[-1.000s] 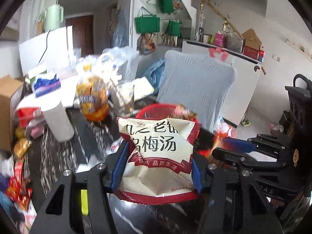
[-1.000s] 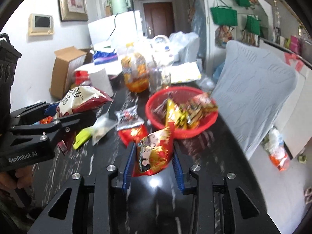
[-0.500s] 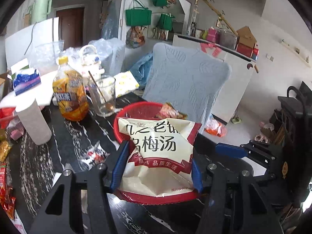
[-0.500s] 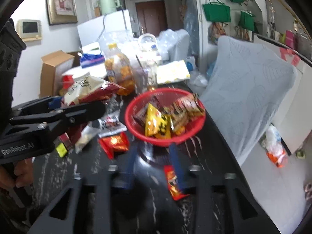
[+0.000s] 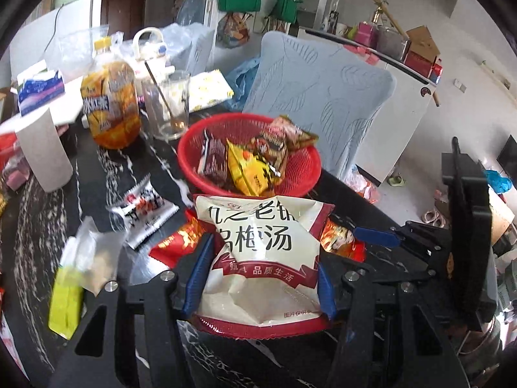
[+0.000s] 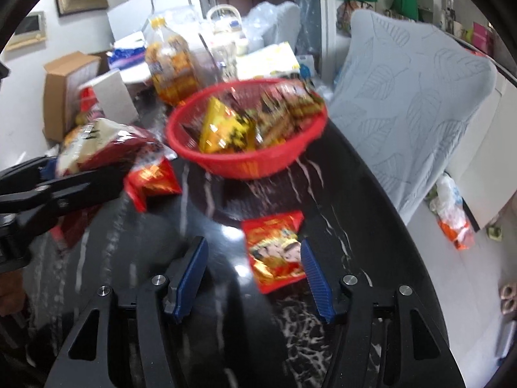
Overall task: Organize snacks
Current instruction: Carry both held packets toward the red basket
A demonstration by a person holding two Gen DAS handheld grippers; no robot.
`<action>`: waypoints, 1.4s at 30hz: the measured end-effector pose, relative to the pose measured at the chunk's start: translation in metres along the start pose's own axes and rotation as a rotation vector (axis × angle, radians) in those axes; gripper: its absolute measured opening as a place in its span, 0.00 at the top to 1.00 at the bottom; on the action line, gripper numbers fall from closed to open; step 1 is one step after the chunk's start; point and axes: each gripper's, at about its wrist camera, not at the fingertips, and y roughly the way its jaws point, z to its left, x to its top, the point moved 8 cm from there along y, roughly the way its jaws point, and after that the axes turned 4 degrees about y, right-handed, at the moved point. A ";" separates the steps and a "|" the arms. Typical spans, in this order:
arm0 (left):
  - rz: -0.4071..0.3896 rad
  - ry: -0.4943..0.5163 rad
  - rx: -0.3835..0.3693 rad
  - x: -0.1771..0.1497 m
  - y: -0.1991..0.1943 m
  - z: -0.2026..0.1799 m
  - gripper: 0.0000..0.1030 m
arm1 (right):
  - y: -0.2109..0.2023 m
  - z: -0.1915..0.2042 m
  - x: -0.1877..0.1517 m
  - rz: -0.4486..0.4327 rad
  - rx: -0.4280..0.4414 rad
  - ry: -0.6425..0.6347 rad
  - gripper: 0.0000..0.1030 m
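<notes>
While the left claw [image 5: 260,278] clamps a white-and-maroon plum-drink pouch [image 5: 263,255] between its blue pads, the red mesh basket [image 5: 300,174] sits on the black marbled counter [image 5: 42,226] at about 12 o'clock from the pouch, just beyond its top edge. The basket already holds several packets, among them a yellow one [image 5: 248,171] and dark brown ones. Judged from this, the step in hand is delivery of the held pouch to the basket; the pouch is lifted off the counter but not yet over the rim.

The right claw [image 6: 255,274] stands spread and grips nothing. A red-and-gold snack packet [image 6: 278,252] lies flat on the counter between its pads, nearer the right-hand pad, and at about 6 o'clock from the basket. Whether the pad touches the packet cannot be told.

Loose items remain outside the basket: a second red foil packet [image 6: 152,181] at 8 o'clock from it, and in the left wrist view a clear-wrapped snack [image 5: 143,210] and a yellow-and-clear bag [image 5: 77,274] at 9 o'clock from the pouch.

The next move probably calls for carrying the pouch forward and over the near rim, then spreading the left claw so that the pouch drops onto the pile. The right claw would need to close squarely on the flat packet, whose thin, slippery foil offers little edge to pinch.
</notes>
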 end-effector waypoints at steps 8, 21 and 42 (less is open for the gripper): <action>0.037 -0.034 0.003 -0.006 0.019 0.001 0.46 | 0.018 -0.015 -0.002 0.017 0.000 -0.017 0.42; 0.059 -0.048 0.009 -0.010 0.026 0.003 0.46 | 0.034 -0.006 0.005 0.051 -0.011 -0.174 0.48; 0.015 -0.088 0.024 -0.018 -0.002 0.015 0.46 | 0.004 0.015 -0.014 0.019 0.107 -0.034 0.70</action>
